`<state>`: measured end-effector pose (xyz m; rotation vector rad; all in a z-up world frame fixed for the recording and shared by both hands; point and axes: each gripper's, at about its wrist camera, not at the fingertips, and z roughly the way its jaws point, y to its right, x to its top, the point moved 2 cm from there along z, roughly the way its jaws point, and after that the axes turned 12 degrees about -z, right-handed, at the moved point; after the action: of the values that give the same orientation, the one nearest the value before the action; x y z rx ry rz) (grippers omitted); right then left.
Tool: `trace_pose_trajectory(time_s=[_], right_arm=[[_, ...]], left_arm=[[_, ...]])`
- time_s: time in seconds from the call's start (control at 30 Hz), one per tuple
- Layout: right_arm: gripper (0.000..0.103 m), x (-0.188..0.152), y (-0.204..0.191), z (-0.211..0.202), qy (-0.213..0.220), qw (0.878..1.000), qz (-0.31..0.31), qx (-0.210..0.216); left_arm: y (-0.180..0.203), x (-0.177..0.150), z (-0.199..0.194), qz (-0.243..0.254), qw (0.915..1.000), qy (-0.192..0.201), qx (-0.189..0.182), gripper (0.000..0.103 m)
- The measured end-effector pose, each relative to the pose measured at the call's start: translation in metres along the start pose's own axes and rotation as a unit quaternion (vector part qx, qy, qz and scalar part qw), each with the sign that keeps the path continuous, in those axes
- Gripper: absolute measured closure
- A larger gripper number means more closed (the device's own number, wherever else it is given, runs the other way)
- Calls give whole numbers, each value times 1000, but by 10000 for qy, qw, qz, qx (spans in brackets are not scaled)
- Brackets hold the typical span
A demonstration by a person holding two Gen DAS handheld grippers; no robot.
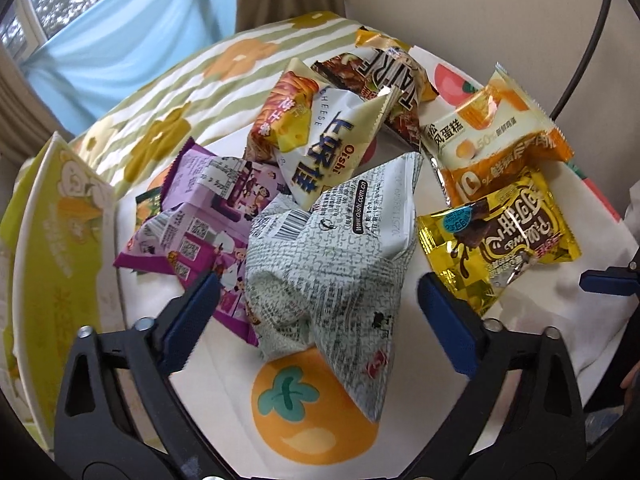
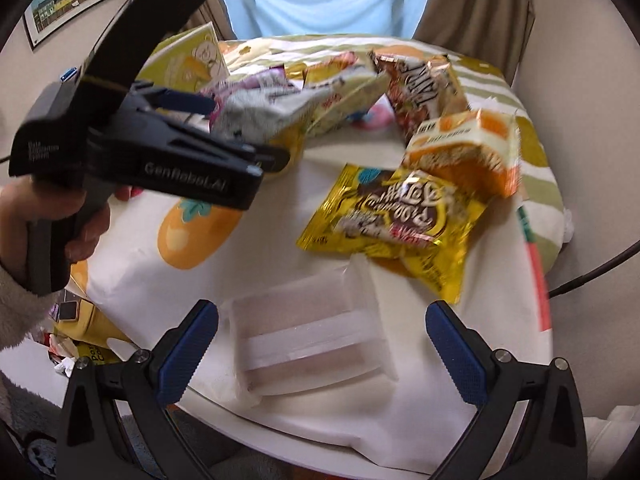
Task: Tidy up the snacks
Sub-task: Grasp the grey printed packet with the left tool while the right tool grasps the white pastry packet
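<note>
A heap of snack packets lies on a round table under a fruit-print cloth. My left gripper is open, with its blue pads either side of a crumpled grey-white Oishi bag and a gap on both sides. Around that bag are a purple packet, a white cheese-snack bag, an orange cake packet and a yellow chocolate packet. My right gripper is open above a clear plastic box near the table's front edge, not touching it. The yellow packet lies just beyond the box.
A yellow-green carton stands at the table's left edge. A brown and white bag lies at the back of the heap. A hand in a fleece sleeve holds the left gripper. Curtains and a window are behind the table.
</note>
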<state>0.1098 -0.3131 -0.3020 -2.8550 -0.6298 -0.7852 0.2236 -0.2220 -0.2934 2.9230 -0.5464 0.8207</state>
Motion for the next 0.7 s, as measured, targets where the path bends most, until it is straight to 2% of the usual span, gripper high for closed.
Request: trace_pose_trajectory(time_s=[0.07, 0.2, 0.23, 0.27, 0.43, 0.7], right_arm=[[0, -2, -2, 5, -24, 10000, 4, 31], [0, -4, -6, 12, -109, 9999, -6, 111], [0, -4, -8, 12, -111, 9999, -19, 130], [0, -4, -10, 13, -123, 9998, -52, 144], [0, -6, -20, 19, -216, 9992, -329, 1], [0, -8, -26, 30, -290, 9984, -491, -38]], left_arm=[[2, 0, 6, 99, 9999, -35, -19, 19], [3, 0, 12, 162, 9998, -71, -38, 30], [2, 1, 12, 161, 9999, -56, -26, 39], [1, 2, 12, 149, 9999, -65, -51, 40], [-2, 3, 11, 177, 9997, -109, -103, 45], [-1, -2, -4, 242, 9997, 17, -92, 45]])
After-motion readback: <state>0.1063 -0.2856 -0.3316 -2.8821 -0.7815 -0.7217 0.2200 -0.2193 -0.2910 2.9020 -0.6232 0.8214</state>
